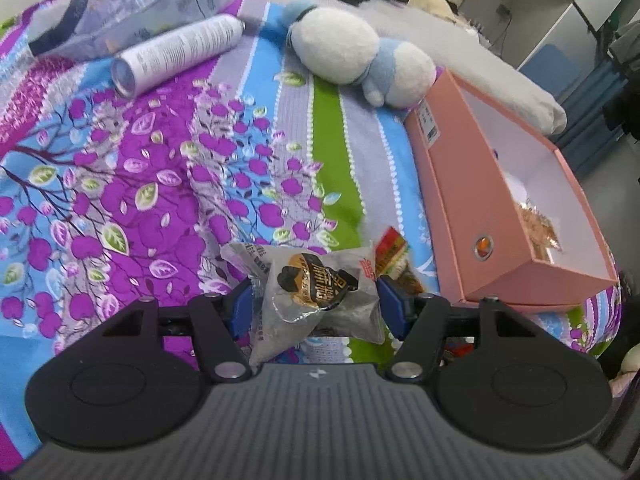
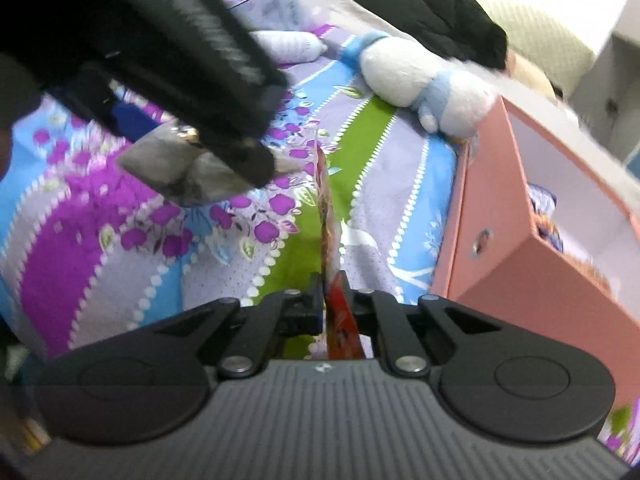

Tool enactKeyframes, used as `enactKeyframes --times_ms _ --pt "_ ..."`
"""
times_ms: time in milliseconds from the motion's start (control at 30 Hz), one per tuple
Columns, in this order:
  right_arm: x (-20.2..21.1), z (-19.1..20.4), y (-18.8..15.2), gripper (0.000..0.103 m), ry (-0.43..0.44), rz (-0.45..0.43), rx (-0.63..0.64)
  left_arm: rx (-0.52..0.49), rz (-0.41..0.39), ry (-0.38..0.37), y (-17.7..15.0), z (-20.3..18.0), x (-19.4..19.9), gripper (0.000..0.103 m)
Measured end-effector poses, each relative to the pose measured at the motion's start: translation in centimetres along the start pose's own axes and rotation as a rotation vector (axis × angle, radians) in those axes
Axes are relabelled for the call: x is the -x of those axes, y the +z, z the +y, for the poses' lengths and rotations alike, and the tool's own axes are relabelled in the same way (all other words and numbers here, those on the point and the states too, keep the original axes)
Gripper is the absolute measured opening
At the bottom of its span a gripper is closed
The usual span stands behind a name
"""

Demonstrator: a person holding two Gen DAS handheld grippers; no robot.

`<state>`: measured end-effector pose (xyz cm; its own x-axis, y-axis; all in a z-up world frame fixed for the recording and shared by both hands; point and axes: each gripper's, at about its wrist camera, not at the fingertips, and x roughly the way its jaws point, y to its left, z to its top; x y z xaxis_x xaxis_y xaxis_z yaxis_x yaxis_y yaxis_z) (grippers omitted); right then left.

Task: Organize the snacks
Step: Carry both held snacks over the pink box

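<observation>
Two snack packets: one clear plastic packet with a black-and-gold label (image 1: 316, 288), one flat red printed packet (image 2: 329, 216). One open pink cardboard box (image 1: 472, 184). One white-and-blue plush toy (image 1: 352, 52). One white cylindrical tube (image 1: 176, 52). One floral striped bedsheet (image 1: 140, 184).

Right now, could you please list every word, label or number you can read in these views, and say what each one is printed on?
None can be quoted with confidence.
Grey snack packet in the left gripper: large stylised characters on a black-and-gold emblem, not readable.
Red snack packet in the right gripper: seen edge-on, print blurred.
White tube: fine print, too small.
Pink box: end sticker, too small.
</observation>
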<state>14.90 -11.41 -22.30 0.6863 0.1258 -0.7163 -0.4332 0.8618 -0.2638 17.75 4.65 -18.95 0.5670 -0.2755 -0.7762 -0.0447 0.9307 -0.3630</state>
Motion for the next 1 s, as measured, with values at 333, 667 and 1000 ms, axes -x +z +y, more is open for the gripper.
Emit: enactKeyframes --times_ms 333,667,1000 --pt "4.7 -3.2 0.6 0.008 0.009 -0.058 -0.202 -0.034 -0.064 0.004 0.1 -1.2 4.6 0.068" --pt "9.5 -5.0 1.6 0.008 -0.014 -0.155 -0.284 -0.08 -0.133 -0.019 0.7 -3.6 8.9 0.068" --pt "12.6 -7.5 1.9 0.008 -0.084 -0.206 -0.331 -0.135 -0.164 -0.071 1.8 -6.9 10.3 0.068"
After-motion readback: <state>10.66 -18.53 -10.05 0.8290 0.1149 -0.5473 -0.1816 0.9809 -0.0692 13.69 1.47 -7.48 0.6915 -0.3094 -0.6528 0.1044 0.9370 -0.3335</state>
